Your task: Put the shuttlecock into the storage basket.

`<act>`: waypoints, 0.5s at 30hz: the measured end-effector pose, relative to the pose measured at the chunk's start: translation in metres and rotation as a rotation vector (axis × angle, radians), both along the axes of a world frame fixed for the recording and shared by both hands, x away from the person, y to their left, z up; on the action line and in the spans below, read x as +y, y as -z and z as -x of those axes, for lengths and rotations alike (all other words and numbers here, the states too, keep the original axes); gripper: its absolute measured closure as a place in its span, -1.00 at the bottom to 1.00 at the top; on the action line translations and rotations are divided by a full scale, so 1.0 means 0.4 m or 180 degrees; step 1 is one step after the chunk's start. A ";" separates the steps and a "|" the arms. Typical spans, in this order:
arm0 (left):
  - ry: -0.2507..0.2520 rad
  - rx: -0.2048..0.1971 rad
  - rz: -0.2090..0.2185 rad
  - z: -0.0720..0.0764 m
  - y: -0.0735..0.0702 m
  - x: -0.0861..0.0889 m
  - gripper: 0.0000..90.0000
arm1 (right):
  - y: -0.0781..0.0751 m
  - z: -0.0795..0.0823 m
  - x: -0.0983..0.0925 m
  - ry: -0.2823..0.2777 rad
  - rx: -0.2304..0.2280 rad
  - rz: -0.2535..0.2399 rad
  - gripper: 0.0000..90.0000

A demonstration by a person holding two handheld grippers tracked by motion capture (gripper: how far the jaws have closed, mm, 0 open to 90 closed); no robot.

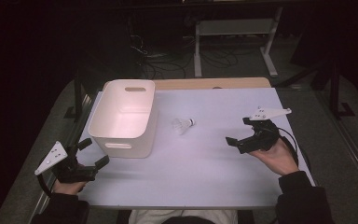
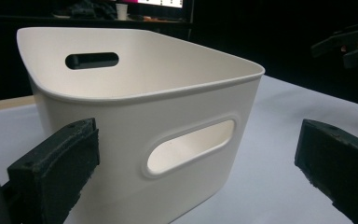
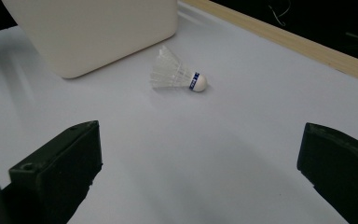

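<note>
one white bin [image 1: 123, 116], one shuttlecock [image 1: 183, 125], two grippers

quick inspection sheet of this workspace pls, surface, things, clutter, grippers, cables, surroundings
surface: white table, wooden strip at its far edge.
job's things: white bin upright, empty; shuttlecock lying on its side, right of the bin, apart from it.
clutter: nothing seen.
grippers: left gripper open beside the bin; right gripper open, facing the shuttlecock.
cables: black cable trails from the right gripper; loose cables on the floor beyond.
surroundings: dark room, white desk frame behind.

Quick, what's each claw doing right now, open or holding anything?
Left claw: open, holding nothing, near the white plastic bin.
Right claw: open, holding nothing.
</note>
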State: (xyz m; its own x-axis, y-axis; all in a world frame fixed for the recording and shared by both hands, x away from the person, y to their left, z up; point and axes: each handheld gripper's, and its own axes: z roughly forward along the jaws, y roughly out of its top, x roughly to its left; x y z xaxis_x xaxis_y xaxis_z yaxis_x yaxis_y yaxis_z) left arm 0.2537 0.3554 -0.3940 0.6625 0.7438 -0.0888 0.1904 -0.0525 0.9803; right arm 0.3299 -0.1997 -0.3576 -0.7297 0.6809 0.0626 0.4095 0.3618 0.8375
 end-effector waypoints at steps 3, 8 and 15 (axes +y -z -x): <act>-0.0002 0.0004 0.0005 0.000 0.000 0.001 -1.00 | -0.002 -0.012 0.015 -0.0045 0.0030 0.0030 -1.00; 0.0002 0.0003 0.0008 0.000 0.000 0.001 -1.00 | -0.005 -0.023 0.037 -0.0113 0.0044 0.0097 -1.00; 0.0007 0.0007 0.0006 0.000 0.000 0.001 -1.00 | -0.017 -0.038 0.058 -0.0185 0.0052 0.0123 -1.00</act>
